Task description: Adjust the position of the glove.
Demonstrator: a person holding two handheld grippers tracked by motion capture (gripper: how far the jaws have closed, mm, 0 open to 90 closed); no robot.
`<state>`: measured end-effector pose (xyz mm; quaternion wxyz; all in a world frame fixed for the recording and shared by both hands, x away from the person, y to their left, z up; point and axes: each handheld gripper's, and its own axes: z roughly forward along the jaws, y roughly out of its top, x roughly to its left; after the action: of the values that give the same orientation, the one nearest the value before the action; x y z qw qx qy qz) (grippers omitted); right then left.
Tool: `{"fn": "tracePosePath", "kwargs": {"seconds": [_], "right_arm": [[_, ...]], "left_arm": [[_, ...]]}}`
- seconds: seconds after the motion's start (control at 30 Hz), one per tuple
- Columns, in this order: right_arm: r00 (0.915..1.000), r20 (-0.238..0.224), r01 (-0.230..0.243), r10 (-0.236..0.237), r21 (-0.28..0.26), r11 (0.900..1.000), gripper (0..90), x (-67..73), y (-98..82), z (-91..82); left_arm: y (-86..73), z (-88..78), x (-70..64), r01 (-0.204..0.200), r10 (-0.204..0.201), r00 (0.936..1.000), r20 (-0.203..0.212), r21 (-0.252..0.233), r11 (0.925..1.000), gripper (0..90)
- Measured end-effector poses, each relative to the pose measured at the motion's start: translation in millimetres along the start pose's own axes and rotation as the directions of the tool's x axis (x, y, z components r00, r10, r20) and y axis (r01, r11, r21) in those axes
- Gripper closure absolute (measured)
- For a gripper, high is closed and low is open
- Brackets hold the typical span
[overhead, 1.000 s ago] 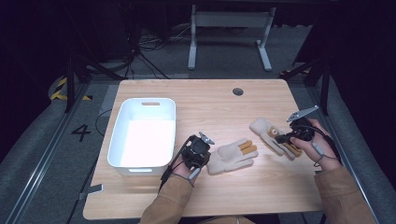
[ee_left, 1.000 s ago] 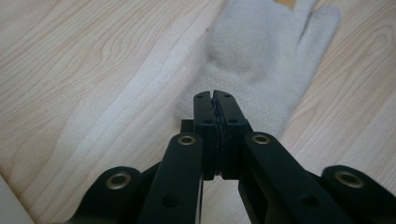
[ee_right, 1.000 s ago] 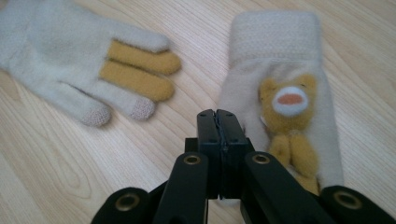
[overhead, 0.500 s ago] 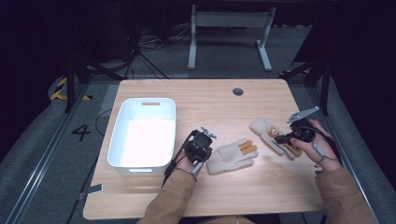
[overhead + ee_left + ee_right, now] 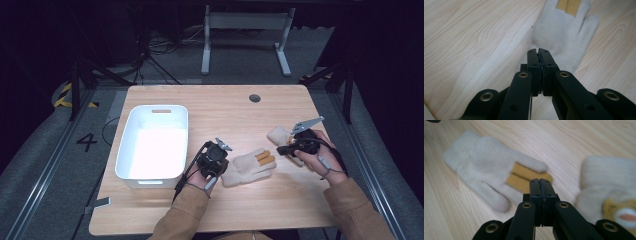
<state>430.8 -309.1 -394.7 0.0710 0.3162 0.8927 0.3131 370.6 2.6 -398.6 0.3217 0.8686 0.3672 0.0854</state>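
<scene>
A tub stood on the left half of the table. Just right of it sat the left gripper, at the cuff end of a glove lying flat near the table's middle. A second glove lay farther right and slightly behind the first, apart from it. The right gripper hovered between the two gloves, beside the second.

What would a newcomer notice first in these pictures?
Probably the cream glove with two mustard fingers, flat at the table's middle, and a second glove with a bear face under the person's right hand. Both grippers, left and right, are shut. A white bin stands at the left.
</scene>
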Motion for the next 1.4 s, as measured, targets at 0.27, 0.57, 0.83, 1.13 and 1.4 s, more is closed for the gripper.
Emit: {"fn": "tracePosePath", "kwargs": {"seconds": [0.27,0.57,0.83,1.13,1.4], "right_arm": [[0.9990,-0.005,0.045,-0.045,0.025,0.999,90.0,7.0,15.9,31.3],[0.9980,0.004,0.064,-0.064,0.032,0.997,90.0,9.9,27.5,53.2],[0.9960,0.044,0.078,-0.078,0.008,0.997,87.2,8.3,29.8,66.7],[0.9931,0.054,0.102,-0.104,0.041,0.994,89.3,8.6,27.6,74.8],[0.9925,0.042,0.111,-0.115,0.094,0.989,89.7,13.3,22.4,70.3]], "left_arm": [[-7.7,-5.2,-2.4,0.011,-0.011,0.9997,0.020,0.008,0.9999,76.3],[-13.4,-5.8,-4.5,0.011,-0.012,0.9994,0.032,0.032,0.9994,67.3],[-15.2,-5.6,-4.6,0.010,-0.012,0.9991,0.042,0.037,0.9993,65.4],[-14.6,-4.7,-4.3,0.007,-0.009,0.9990,0.044,0.037,0.9993,65.1],[-11.8,-3.4,-3.6,0.007,-0.008,0.9985,0.054,0.031,0.9995,64.9]]}}
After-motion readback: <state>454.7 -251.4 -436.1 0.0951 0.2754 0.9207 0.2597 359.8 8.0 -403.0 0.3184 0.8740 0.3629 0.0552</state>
